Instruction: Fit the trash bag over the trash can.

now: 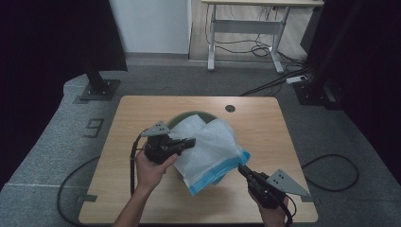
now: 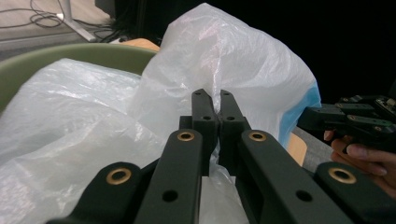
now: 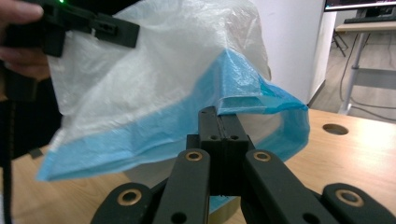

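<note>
A white plastic bag [image 1: 208, 144] with a blue band [image 1: 215, 175] along its open edge, draped over a green bin [image 1: 182, 118] near the middle of the wooden bench [image 1: 265, 127]. Bag partly inside the bin, partly spilling toward the near side, blue edge hanging just above the bench top.

Left gripper [image 1: 187, 143] at the bag's left side, above the bin's rim, held in a hand [image 1: 151, 170] reaching in from the bottom. In the left gripper view, fingers [image 2: 204, 109] pressed together with a fold of thin white film [image 2: 217, 100] pinched between them; green bin wall [image 2: 56, 58] at left, right gripper [image 2: 322, 119] farther off at right.

Right gripper [image 1: 242, 169] at the bag's near right corner, low over the bench. In the right gripper view, fingers [image 3: 208, 123] brought together on the blue hem [image 3: 243, 93], the hem folded sharply right at the fingertips; clamped on that edge, no gap visible. Left gripper's dark body [image 3: 93, 25] at upper left against the white film.

Bag stretched between the two grips, mouth sagging open below.
</note>
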A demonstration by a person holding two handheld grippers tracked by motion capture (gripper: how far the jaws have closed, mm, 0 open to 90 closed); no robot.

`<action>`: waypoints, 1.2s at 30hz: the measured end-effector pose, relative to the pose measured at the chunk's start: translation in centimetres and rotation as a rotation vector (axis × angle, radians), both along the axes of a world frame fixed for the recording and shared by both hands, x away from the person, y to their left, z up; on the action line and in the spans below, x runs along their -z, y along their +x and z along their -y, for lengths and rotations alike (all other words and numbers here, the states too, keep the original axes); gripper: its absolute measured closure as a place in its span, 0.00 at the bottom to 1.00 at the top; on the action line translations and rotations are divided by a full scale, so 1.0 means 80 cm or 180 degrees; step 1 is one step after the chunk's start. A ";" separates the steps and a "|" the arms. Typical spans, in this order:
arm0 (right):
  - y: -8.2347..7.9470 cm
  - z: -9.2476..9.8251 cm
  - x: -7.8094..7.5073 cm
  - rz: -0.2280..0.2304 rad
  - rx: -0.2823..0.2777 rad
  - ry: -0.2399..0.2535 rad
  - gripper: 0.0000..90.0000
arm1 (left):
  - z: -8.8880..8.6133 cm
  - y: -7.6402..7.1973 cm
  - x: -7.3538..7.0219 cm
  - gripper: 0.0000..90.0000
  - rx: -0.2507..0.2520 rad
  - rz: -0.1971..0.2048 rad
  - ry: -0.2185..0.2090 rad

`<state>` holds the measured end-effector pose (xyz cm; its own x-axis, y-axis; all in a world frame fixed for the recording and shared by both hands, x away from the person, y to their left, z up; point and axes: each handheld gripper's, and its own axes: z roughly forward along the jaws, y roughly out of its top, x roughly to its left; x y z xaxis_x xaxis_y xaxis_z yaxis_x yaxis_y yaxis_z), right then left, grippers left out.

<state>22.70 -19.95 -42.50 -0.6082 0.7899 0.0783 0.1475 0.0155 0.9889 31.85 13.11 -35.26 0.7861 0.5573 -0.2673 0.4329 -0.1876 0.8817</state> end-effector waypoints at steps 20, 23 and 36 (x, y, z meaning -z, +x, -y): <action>0.045 0.002 -0.036 0.0061 0.0199 -0.0389 0.99 | -0.070 0.003 -0.008 0.99 -0.0387 0.0166 -0.0457; 0.046 -0.004 -0.042 0.0112 0.0201 -0.0408 0.99 | -0.078 0.000 -0.004 0.99 -0.0395 0.0145 -0.0460; 0.032 -0.014 -0.030 0.0117 0.0057 -0.0479 0.99 | -0.084 -0.014 0.001 0.87 -0.0268 0.0142 -0.0257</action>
